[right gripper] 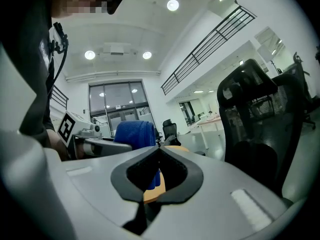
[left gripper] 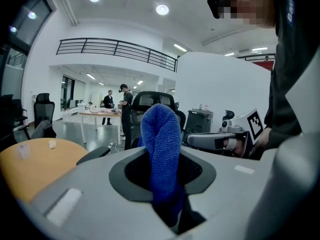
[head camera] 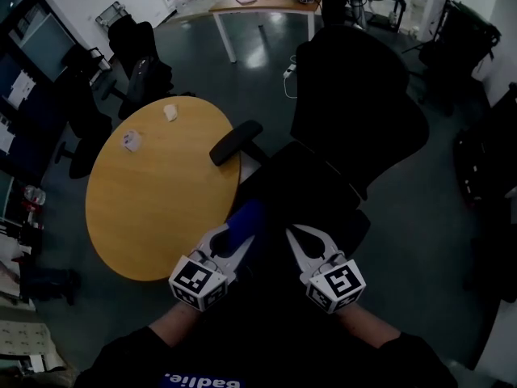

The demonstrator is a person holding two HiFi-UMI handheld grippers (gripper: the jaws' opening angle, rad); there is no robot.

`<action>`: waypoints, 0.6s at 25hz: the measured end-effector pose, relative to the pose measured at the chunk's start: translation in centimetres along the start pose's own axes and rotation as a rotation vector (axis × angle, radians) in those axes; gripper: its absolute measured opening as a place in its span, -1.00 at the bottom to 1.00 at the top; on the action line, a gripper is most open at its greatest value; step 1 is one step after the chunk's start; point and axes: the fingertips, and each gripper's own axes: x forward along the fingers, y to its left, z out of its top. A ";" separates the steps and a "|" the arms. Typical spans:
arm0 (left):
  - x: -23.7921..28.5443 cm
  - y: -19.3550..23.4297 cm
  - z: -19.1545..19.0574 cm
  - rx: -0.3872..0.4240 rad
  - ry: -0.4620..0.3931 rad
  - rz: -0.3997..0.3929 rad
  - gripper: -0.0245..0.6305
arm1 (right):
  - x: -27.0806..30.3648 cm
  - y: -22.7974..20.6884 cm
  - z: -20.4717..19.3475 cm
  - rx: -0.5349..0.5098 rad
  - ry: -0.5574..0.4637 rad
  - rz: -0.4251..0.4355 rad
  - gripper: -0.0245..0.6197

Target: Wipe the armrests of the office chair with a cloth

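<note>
- Head view: I'm holding the left gripper (head camera: 233, 239) over the office chair (head camera: 359, 120) seat. It is carrying the blue cloth (head camera: 245, 219), just short of the armrest (head camera: 236, 141) beside the round table (head camera: 153, 204).
- Left gripper view: its jaws are clamping the cloth, which is standing upright between them.
- Right gripper view: the right gripper (right gripper: 159, 148) is pinching tip to tip on nothing, with the cloth showing beyond it.

The head view looks steeply down from above the chair (head camera: 355, 111), with the table (head camera: 161, 192) to the left. Each gripper view sits low, close behind its own jaws, and faces outward roughly level. The views of the left gripper (head camera: 229, 241) and right gripper (head camera: 297, 237) each show the other gripper, the cloth (left gripper: 161, 149), the table and the chair.
</note>
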 end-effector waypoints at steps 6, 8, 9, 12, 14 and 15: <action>2.0 5.2 1.5 0.052 -0.029 0.026 -0.56 | 1.7 -1.8 0.3 -0.040 0.051 -0.036 -0.91; 3.3 7.2 1.7 0.070 -0.037 0.020 -0.56 | 2.3 -2.8 0.3 -0.060 0.065 -0.070 -0.91; 4.1 8.2 1.8 0.079 -0.039 0.017 -0.56 | 2.5 -3.3 0.3 -0.066 0.071 -0.087 -0.91; 6.4 12.1 2.4 0.105 -0.043 0.003 -0.56 | 3.8 -4.9 0.3 -0.066 0.093 -0.151 -0.91; 7.9 15.1 2.9 0.129 -0.048 -0.004 -0.56 | 5.2 -5.9 0.4 -0.063 0.107 -0.191 -0.91; 8.6 16.7 3.2 0.141 -0.051 -0.005 -0.56 | 5.9 -6.5 0.3 -0.058 0.115 -0.210 -0.91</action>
